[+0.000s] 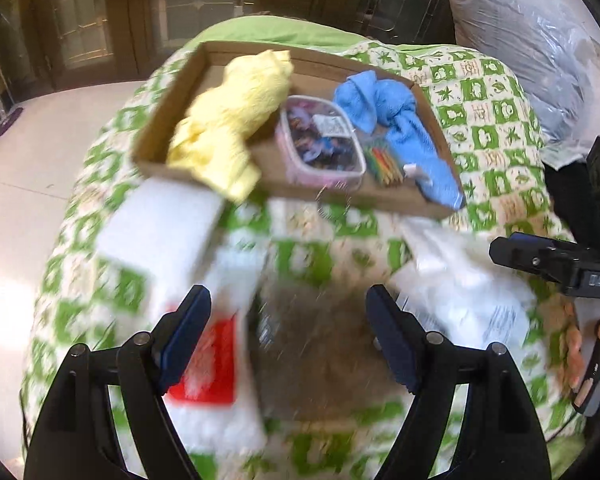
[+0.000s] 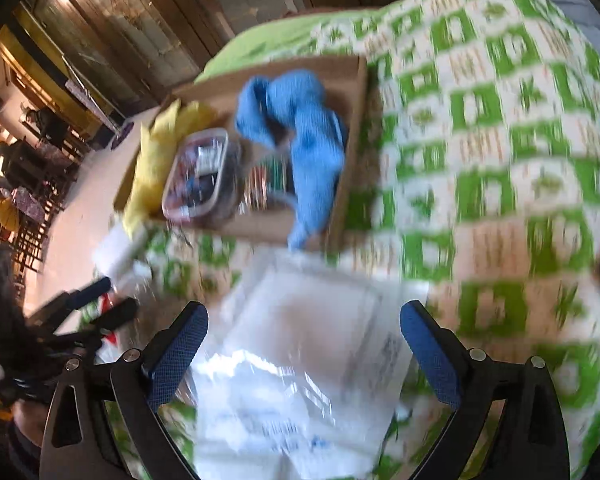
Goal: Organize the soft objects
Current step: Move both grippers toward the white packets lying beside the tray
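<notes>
Both grippers hang over a green-and-white quilt (image 1: pixel 488 120), jaws spread wide and empty — the left gripper (image 1: pixel 288 336) above a blurred white-and-red packet (image 1: pixel 204 360), the right gripper (image 2: pixel 304 344) above a clear plastic bag (image 2: pixel 308 340). The cardboard tray (image 1: pixel 156 136) beyond holds the soft items: a yellow cloth (image 1: pixel 228 120) draped over its near wall and a blue cloth (image 1: pixel 396 120) beside a clear pouch (image 1: pixel 320 140). The step is probably a transit between picks — the next move calls for lowering onto one soft piece and closing squarely on it.
</notes>
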